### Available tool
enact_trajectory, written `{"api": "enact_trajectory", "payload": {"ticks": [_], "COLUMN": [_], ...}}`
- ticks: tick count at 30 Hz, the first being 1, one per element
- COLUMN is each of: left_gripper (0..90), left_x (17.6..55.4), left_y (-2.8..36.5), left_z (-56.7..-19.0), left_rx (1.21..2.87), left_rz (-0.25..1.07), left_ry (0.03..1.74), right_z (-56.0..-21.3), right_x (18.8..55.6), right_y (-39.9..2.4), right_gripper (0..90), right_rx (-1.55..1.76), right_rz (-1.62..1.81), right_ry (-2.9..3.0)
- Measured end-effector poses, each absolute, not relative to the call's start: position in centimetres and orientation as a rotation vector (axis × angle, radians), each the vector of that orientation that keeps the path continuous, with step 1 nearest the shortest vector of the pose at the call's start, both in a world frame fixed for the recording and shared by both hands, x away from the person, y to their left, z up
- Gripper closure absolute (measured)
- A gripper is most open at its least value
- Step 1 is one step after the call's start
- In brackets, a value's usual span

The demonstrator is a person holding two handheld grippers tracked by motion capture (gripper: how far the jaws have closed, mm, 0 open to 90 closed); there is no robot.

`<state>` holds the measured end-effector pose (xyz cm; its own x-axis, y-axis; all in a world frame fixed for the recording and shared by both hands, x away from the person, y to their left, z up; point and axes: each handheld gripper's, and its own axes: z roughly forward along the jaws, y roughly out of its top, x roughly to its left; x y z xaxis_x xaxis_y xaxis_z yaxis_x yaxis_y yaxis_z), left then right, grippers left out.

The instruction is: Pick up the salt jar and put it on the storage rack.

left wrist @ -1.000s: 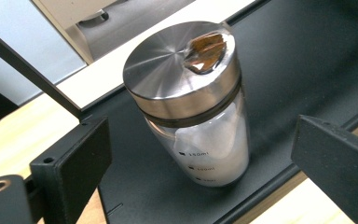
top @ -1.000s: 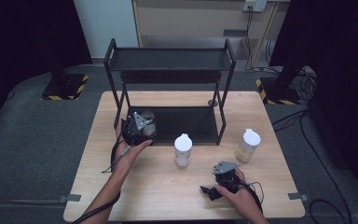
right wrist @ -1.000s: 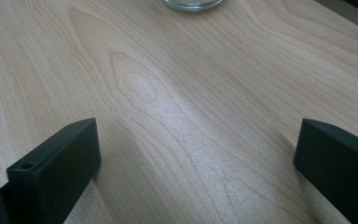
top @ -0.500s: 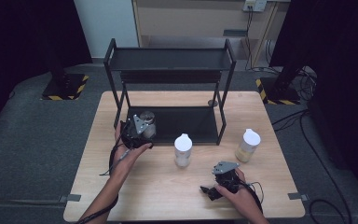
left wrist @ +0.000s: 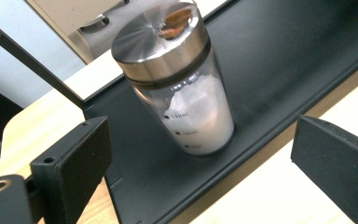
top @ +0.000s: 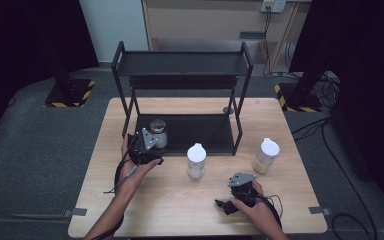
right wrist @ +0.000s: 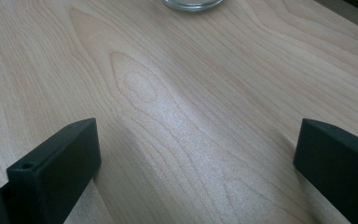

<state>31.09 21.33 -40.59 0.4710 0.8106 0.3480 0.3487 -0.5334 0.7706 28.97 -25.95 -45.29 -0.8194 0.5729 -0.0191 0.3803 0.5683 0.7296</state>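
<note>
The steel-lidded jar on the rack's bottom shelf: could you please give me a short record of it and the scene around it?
jar: steel-lidded jar, upright on the lower shelf of the black rack, white powder inside
left gripper: open, facing the jar, fingers apart from it
right gripper: open over bare wood, holding nothing
other items: two white-capped bottles, one mid-table, one to the right
surface: wooden table
</note>
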Motion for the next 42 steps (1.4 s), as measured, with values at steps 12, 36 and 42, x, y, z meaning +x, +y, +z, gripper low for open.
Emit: {"api": "enact_trajectory", "payload": {"ticks": [12,36,42], "left_gripper": [4.5,4.9,5.2], "left_x": [30.4,27.7,26.8], "left_y": [21.7,24.0,25.2], "left_z": [-41.2,-40.5,-40.6], "left_rx": [2.118,2.128,2.146], "left_rz": [0.941,0.842,0.797], "left_ry": [0.947,0.922,0.926], "right_z": [-45.3,-45.3,-45.3], "right_x": [29.0,29.0,29.0], "right_y": [-25.9,-25.9,-26.0], "right_gripper": [1.0,1.0,1.0], "right_rx": [0.791,0.791,0.791], "right_rz": [1.096,1.096,1.096], "right_ry": [2.549,2.549,2.549]}}
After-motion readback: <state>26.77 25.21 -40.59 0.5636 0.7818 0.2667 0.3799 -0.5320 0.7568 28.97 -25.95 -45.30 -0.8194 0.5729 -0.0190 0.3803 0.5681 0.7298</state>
